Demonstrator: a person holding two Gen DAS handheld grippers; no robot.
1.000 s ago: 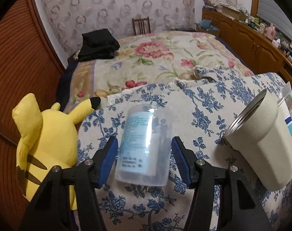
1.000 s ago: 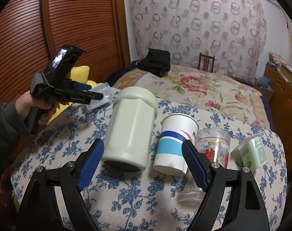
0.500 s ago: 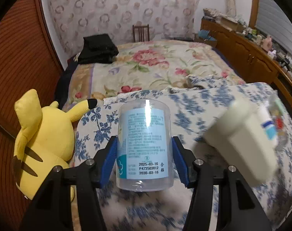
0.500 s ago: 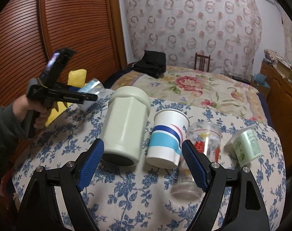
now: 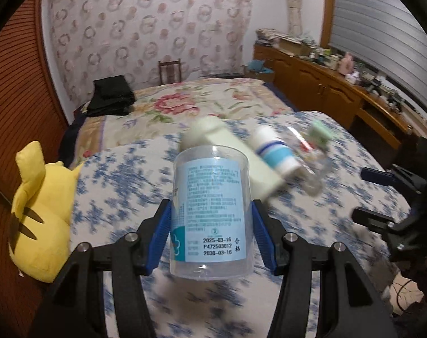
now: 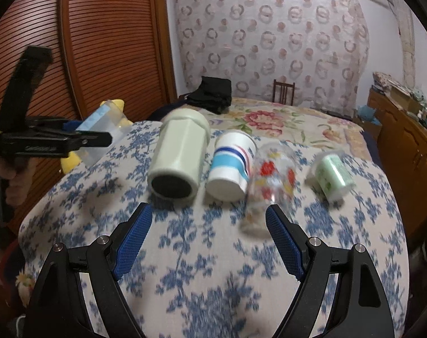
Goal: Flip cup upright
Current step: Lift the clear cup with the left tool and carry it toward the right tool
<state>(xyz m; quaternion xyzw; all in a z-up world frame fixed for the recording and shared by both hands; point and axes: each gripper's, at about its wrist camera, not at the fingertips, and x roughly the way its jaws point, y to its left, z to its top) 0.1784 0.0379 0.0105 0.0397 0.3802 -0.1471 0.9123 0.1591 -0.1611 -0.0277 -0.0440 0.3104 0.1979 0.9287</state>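
Clear cup (image 5: 210, 211), loose before, now lifted, clamped in left gripper (image 5: 212, 226); right gripper (image 6: 209, 242) spread.

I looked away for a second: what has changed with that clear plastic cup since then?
The left gripper closed on the clear plastic cup with the blue label and lifted it off the blue-flowered tablecloth, tilting it. The right gripper stayed open and empty. The other four cups still lie on their sides.

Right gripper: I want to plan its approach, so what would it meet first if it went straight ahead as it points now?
Probably the striped paper cup, lying on its side ahead of the open right gripper; depth is unclear.
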